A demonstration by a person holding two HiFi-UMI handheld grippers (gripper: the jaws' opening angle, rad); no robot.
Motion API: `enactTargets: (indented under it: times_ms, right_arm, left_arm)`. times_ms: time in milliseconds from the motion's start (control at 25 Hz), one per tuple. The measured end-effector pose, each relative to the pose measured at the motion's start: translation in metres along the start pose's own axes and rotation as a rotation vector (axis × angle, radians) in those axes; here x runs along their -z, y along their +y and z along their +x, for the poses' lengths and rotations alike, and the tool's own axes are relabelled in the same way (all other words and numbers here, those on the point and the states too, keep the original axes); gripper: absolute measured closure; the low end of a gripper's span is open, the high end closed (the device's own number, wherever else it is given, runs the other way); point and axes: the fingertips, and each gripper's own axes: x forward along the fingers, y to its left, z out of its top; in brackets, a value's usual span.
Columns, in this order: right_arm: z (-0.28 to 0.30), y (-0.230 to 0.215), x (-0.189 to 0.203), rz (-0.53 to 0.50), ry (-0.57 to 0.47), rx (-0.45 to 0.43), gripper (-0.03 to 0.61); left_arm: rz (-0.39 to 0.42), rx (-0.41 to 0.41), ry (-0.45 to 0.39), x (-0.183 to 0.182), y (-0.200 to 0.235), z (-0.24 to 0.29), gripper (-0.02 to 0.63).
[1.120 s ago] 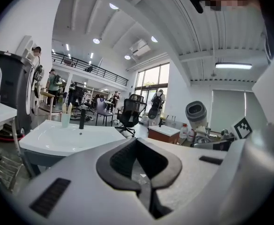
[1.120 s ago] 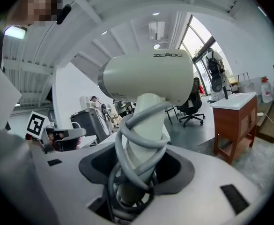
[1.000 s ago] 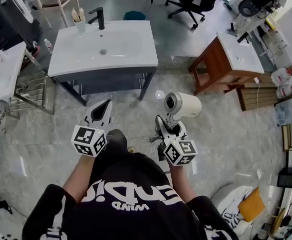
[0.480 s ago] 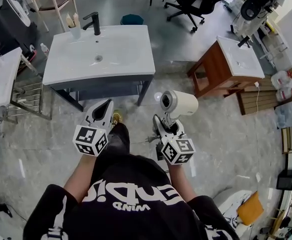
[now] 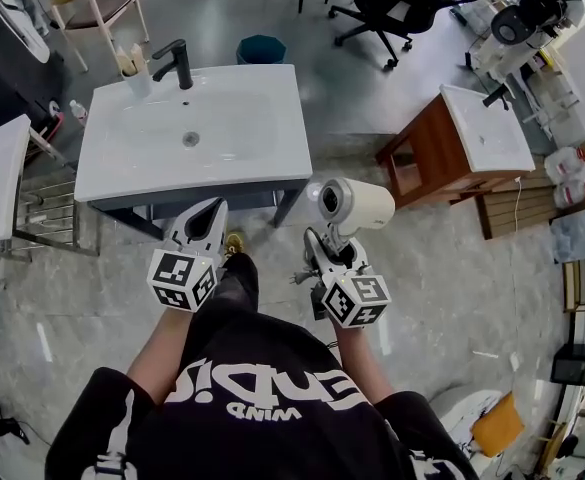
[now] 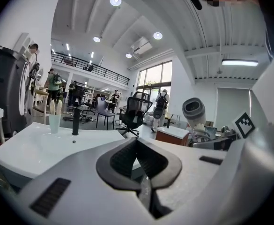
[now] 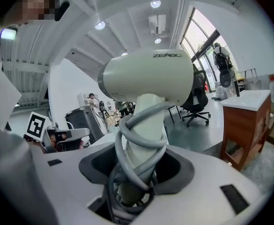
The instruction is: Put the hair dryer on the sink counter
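— Right gripper [image 5: 334,253] is pinching the hair dryer [image 5: 357,206] by its handle, with the cord [image 7: 136,139] coiled round it and the barrel on top.
— And the left gripper [image 5: 204,226]?
— Jaws pressed together, nothing in them. It points at the front of the sink counter [image 5: 262,138].
— So the dryer isn't on the counter?
— No. It's in the air over the floor [image 5: 452,268], near the counter's front right corner.
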Motion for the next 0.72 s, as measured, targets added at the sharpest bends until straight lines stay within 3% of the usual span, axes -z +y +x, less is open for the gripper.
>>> enactTargets:
  times_ms: [720]
  right_arm:
    - [0.168, -0.042, -0.071, 0.057, 0.05, 0.009, 0.344]
  left_arm:
    - [0.012, 0.076, 0.055, -0.064, 0.104, 0.16, 0.606]
